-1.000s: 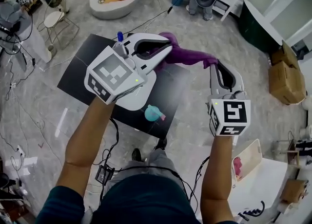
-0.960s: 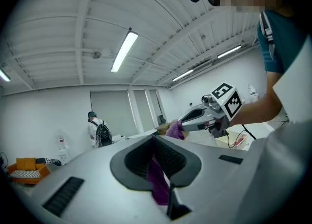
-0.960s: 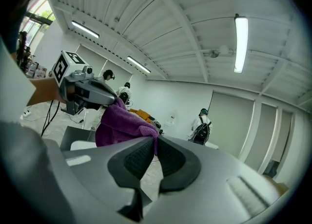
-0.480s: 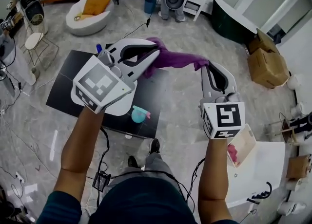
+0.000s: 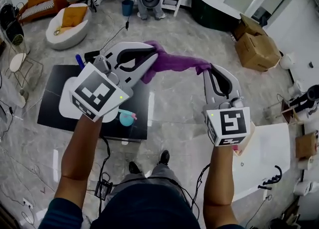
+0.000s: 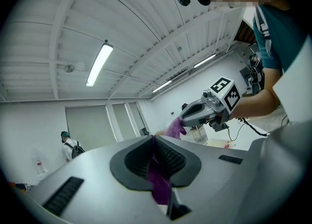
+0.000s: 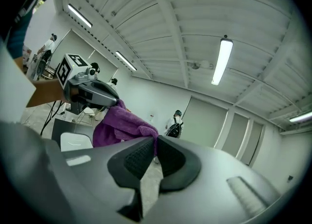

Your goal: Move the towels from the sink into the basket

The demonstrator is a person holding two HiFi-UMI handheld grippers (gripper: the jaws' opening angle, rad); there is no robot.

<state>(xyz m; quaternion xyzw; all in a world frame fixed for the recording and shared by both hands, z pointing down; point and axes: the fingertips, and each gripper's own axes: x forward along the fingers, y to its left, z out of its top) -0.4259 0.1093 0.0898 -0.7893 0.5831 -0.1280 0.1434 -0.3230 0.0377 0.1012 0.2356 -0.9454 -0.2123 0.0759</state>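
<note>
Left gripper [image 5: 151, 57] first: its jaws are clamped on one end of the purple towel [image 5: 174, 62], with a fold of cloth pinched between the pads in its own view. The towel spans across, high over the floor and well clear of the black table [image 5: 50, 98] down on the left. Right gripper [image 5: 206, 71]: jaws closed on the other end. Only a thin edge looks caught at the tips, so I judge that the weaker grip.

To carry this well, I'd hold both grips firm and move the two grippers as one, so the towel neither pulls taut nor sags. Then I'd let go of both ends together, low over the basket, so no corner hangs outside.

Now the trouble spots. The left cube covers most of a white shape on the black table. I can't tell whether that's the sink, or whether more towels lie in it. On the right, the cube hides whatever sits at the near edge of the white table [image 5: 271, 163]. A sliver of beige and pink peeks out, no more. I can't confirm the basket.
</note>
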